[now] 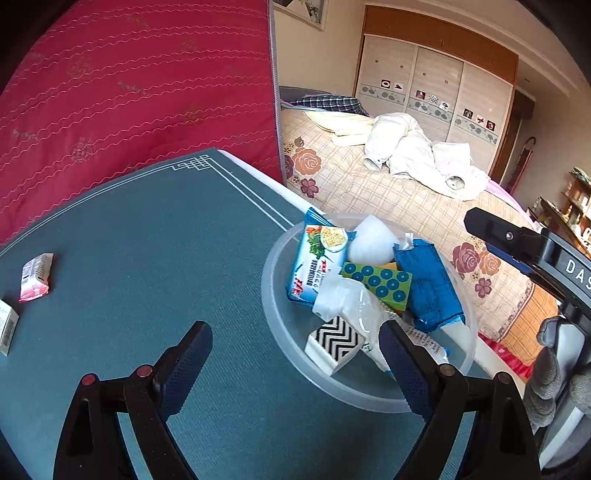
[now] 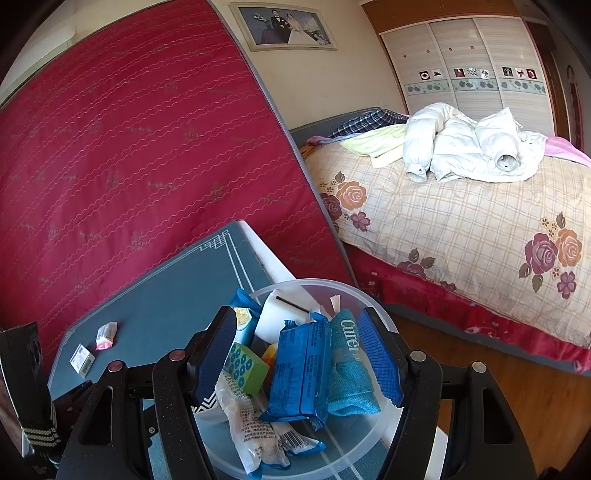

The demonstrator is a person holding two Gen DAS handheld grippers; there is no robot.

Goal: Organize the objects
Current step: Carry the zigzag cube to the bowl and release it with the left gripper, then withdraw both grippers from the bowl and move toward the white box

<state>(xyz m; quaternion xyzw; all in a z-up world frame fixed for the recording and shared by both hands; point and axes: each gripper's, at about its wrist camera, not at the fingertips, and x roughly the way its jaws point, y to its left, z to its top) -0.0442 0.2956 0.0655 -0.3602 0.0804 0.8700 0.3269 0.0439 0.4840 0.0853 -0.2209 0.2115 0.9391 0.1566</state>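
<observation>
Jaws apart over bowl (image 1: 280, 314), empty-handed

1. A red quilted mattress (image 2: 147, 147) leans upright against the cream wall (image 2: 332, 85).
2. A framed wedding photo (image 2: 284, 26) hangs above.
3. A bed (image 2: 461, 229) with a floral checked cover bears a white jacket (image 2: 469, 144).
4. A sliding-door wardrobe (image 2: 476, 62) stands behind; the floor (image 2: 517, 398) is wood.

One clear bowl (image 1: 275, 295), two blue packets (image 1: 430, 288) inside, two small items (image 1: 35, 277) on the mat
</observation>
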